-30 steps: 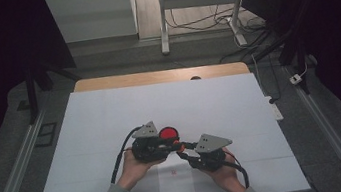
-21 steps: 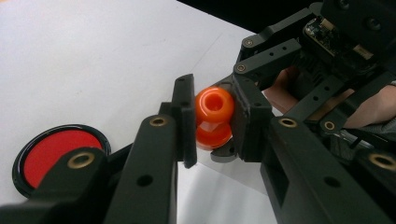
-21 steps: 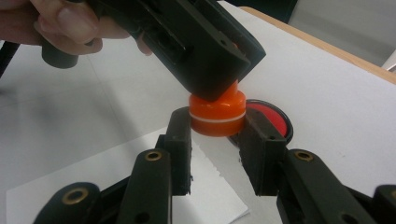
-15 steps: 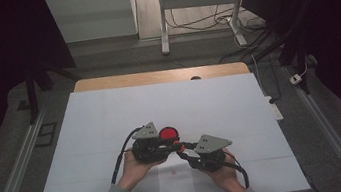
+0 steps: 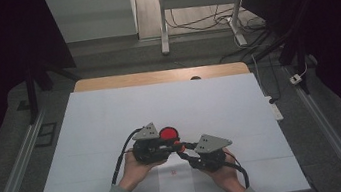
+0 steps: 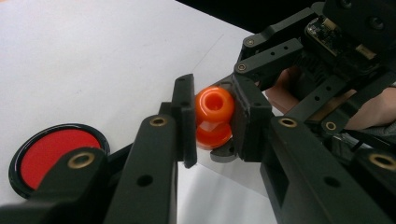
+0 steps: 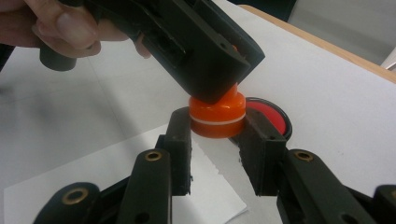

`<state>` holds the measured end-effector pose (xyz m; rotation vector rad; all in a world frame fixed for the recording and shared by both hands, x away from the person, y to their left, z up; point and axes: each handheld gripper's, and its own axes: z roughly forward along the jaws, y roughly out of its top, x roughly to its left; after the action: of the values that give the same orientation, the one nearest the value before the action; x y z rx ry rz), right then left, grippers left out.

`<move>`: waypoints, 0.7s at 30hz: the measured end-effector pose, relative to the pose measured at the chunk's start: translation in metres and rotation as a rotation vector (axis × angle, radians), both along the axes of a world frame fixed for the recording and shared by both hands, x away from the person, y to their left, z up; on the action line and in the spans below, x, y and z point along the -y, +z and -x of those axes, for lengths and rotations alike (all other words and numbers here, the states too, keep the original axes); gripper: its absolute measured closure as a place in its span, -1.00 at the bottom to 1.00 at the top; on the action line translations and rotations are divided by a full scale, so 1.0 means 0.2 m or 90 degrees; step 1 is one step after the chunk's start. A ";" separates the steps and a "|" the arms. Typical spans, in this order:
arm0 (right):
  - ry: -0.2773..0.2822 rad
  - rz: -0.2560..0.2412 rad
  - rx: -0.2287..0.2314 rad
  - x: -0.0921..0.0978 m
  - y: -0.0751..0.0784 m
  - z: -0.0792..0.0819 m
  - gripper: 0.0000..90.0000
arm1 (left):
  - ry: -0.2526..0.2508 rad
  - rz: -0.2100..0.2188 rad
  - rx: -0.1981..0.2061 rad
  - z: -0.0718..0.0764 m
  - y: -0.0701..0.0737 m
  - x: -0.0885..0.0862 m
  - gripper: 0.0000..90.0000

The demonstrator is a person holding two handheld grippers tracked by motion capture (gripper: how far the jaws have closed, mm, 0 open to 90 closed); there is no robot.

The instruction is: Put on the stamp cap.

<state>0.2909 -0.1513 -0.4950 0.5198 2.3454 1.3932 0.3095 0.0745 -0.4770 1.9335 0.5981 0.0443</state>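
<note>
Both hands are meeting near the table's front: left gripper [image 6: 212, 135] and right gripper [image 7: 217, 140] are each clamping the orange piece [image 6: 214, 116]. Red dish [image 5: 167, 134] is lying just beyond, holding nothing visible.

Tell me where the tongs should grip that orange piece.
Best on the orange piece's round lower band, squeezed from two opposite sides. The right tongs sit on that band, where its straight wall suits flat pads. The left tongs clamp the rounded upper knob with the hole, likely less secure.

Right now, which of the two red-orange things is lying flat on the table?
The red disc with the black rim; the orange piece is held up between both grippers' jaws.
</note>
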 end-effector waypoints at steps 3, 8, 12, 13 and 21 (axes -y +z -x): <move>0.000 0.003 -0.003 0.00 0.00 0.00 0.43 | 0.001 -0.007 0.001 0.00 0.00 0.00 0.61; 0.005 0.003 -0.009 0.00 -0.01 -0.01 0.43 | 0.000 -0.012 0.004 0.00 0.00 0.01 0.61; 0.008 -0.004 -0.011 0.01 -0.01 -0.01 0.43 | 0.000 -0.008 0.008 0.00 0.00 0.00 0.61; 0.008 -0.005 -0.012 0.01 -0.01 -0.01 0.43 | 0.000 -0.007 0.009 0.00 0.00 0.00 0.60; 0.009 -0.012 -0.010 0.01 0.00 -0.01 0.41 | 0.001 -0.001 0.014 0.01 0.01 0.00 0.60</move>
<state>0.2936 -0.1537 -0.4956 0.5232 2.3544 1.4242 0.3080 0.0740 -0.4751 1.9321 0.5851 0.0678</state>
